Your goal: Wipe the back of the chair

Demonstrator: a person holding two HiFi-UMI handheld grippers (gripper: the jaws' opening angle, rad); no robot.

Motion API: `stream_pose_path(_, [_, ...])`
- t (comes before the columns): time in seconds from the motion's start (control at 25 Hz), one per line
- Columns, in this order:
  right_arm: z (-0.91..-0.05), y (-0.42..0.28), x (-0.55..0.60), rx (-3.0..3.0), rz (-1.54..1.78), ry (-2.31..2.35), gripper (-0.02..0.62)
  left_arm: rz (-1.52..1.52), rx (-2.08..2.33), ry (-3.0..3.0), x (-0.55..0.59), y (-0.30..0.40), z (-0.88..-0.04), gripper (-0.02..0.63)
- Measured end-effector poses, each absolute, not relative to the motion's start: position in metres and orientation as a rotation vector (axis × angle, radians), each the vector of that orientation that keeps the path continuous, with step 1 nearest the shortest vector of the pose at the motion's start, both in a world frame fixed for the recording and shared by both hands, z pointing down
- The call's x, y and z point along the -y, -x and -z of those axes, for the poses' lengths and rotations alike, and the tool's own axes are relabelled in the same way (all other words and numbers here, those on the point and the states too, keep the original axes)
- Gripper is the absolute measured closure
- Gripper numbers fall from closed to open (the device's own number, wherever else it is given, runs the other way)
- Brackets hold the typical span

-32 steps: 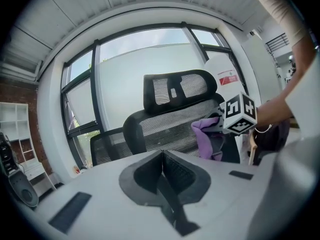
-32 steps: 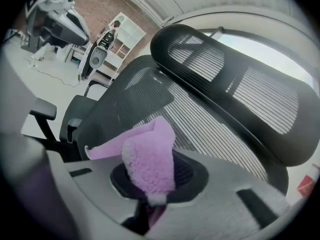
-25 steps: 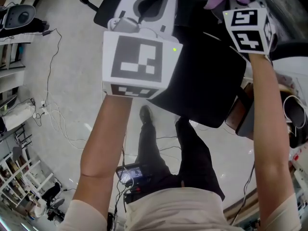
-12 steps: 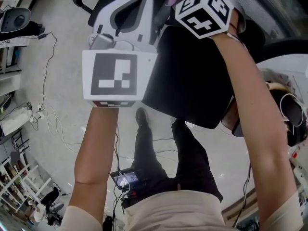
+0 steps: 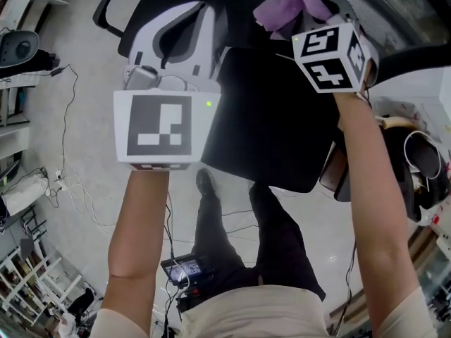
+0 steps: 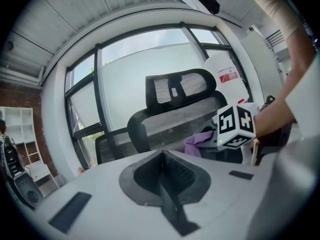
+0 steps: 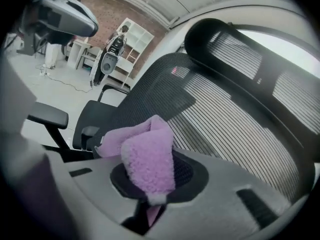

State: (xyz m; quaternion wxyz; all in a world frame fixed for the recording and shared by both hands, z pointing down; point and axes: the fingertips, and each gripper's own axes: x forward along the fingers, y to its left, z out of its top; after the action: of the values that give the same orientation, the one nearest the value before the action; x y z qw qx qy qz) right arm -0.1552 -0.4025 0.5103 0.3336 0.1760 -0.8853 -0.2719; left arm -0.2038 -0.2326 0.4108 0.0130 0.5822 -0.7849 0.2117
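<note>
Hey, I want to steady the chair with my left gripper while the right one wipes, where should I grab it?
Probably the backrest's solid black rim, on the edge away from the purple cloth. The mesh offers nothing to pinch; the rim is a narrow bar. Open the left gripper, now shut, and come in sideways, jaws straddling it.

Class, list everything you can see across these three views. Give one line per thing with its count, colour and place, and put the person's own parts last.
office chair: one, black mesh, in front of both grippers
cloth: one, purple, held in the right gripper
cables: several, dark, on the pale floor
shelving: one unit, white, far behind the chair's armrest
window: one, dark-framed, behind the chair
small screen: one, dark, at the person's waist
left gripper: one, white-grey, shut and empty
right gripper: one, white-grey, shut on the cloth
arms: two, bare, stretched towards the chair
legs: two, dark trousers, below the chair's seat
</note>
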Motion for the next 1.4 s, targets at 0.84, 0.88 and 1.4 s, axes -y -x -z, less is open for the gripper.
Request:
stream_pose_path(0.84, [-0.490,0.002,0.499,2.202,0.512,-0.935,0.560,-0.647,2.407,-1.843,0.258,0.191,-0.419,0.598])
stream_pose_path(0.88, [-0.490,0.007,0.497,2.207,0.516,-0.930,0.560,-0.644,2.412,-1.843,0.257,0.192,-0.419,0.598])
stream_pose_path(1.4, [-0.507,0.165,0.414,2.369,0.611,-0.592,0.560,-0.628,2.437,-1.807,0.242,0.206,-0.433,0.598])
